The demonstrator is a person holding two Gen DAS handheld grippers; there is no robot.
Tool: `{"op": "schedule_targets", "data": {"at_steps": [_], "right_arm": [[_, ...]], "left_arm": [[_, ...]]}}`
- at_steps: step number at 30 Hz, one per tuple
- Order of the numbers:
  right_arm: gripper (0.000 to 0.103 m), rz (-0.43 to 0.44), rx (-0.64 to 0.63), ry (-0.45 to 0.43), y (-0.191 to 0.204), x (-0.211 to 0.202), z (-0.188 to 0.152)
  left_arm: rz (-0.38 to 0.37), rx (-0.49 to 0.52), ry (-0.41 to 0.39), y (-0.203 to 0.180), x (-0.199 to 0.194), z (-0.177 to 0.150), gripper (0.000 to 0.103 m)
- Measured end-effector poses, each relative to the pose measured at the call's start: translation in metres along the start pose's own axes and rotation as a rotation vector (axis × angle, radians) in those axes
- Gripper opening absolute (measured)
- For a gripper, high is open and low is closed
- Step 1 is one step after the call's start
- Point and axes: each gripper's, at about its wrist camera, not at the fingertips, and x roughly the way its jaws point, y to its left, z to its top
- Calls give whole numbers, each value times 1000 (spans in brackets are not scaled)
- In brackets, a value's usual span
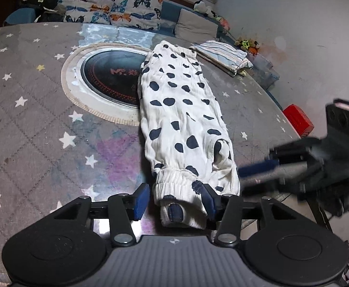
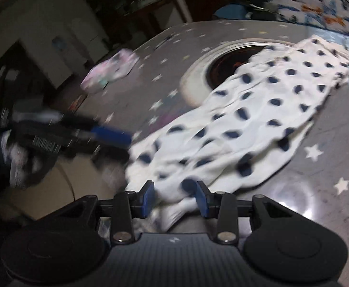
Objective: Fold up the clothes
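your left tongs (image 1: 175,199) stand open at the near edge of the bench (image 1: 30,119), the blue pads (image 1: 141,199) on either side of the elastic cuff of the spotted trousers (image 1: 184,124) without pressing it. the trousers, white with dark blue spots, lie folded lengthwise in one long strip that runs from the near edge toward the far side, their far part overlapping the right rim of the round black cooktop (image 1: 112,76) set into the bench. your right tongs (image 2: 175,198) are likewise open, with a bunched near end of the spotted trousers (image 2: 246,124) between the pads; this view is motion-blurred, so whether cloth and pads touch cannot be told. in the left wrist view your right tongs (image 1: 255,169) appear blurred just right of the cuff. far right on the bench lies a folded striped garment (image 1: 222,55), well apart from the trousers. a red box (image 1: 298,119) sits at the right edge; what it holds is not visible. beyond the bench, a clear plastic bin (image 1: 265,69) stands by the wall, contents indistinct. a butterfly-print cushion (image 1: 112,7) lies on the sofa behind. a pale pink folded item (image 2: 109,71) lies far left in the right wrist view.
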Motion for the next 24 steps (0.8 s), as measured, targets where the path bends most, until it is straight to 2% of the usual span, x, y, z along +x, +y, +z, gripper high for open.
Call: {"op": "schedule_targets", "data": {"at_steps": [3, 5, 7, 12, 15, 16, 17, 22, 24], "right_arm": [[39, -95, -162, -7, 26, 4, -9], [48, -151, -292, -17, 44, 5, -13], [52, -185, -409, -20, 59, 6, -16], [53, -281, -742, -8, 95, 26, -32], [43, -350, -893, 13, 106, 41, -45], [26, -365, -911, 21, 107, 45, -47], [14, -375, -910, 24, 107, 45, -46], [9, -387, -868, -54, 102, 12, -35], [9, -401, -890, -52, 101, 2, -36]], "left_arm": [[2, 7, -3, -2, 1, -1, 53], [9, 17, -3, -3, 1, -1, 54], [22, 18, -6, -2, 0, -1, 57], [39, 4, -15, 0, -1, -2, 64], [49, -5, -18, 2, -2, -3, 68], [51, -7, -20, 3, -2, -3, 69], [53, -10, -22, 4, -3, -3, 70], [50, -3, -29, 3, -6, -1, 74], [44, 5, -36, 2, -7, 1, 74]]}}
